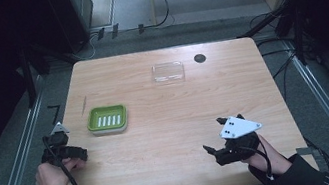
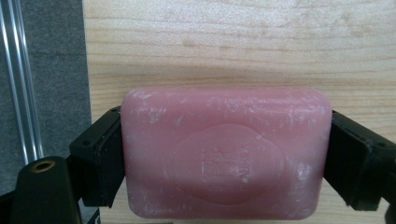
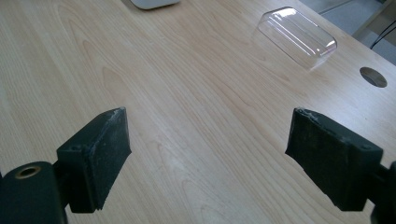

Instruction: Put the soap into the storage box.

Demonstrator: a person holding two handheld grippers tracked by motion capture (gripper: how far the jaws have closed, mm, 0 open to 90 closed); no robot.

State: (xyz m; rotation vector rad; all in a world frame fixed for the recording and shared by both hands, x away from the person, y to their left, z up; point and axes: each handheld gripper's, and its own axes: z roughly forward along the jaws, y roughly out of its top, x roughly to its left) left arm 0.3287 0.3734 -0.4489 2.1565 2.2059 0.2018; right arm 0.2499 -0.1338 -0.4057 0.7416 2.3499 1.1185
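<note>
- Dark surroundings frame a pale wooden bench point(image 1: 172, 121) standing on grey floor, with cables trailing past its far edge
- Near the bench's left side sits a green soap dish point(image 1: 107, 119) with a white slotted insert, empty
- Toward the far edge lies a clear plastic lid point(image 1: 168, 72), and just to its right a small dark round hole point(image 1: 200, 58) in the benchtop
- At the left edge of the bench, the left hand-held gripper point(image 1: 68, 151) is held in the person's left hand point(image 1: 52, 174), a grey 3-cornered plate on its top
- In the left gripper view, the 2 black jaws of this hand-held gripper point(image 2: 226, 154) press against the short ends of a pink soap bar point(image 2: 226, 151), clamping it above the bench edge; the bar bears a raised oval stamp and white scuffs
- The soap bar is well apart from the green soap dish
- Toward the near right of the bench, the right hand-held gripper point(image 1: 223, 151) is held by the right hand point(image 1: 266, 154); in the right gripper view its jaws stand wide apart with nothing between them point(image 3: 205, 154), over bare wood, with the clear plastic lid point(image 3: 297, 35) farther off
</note>
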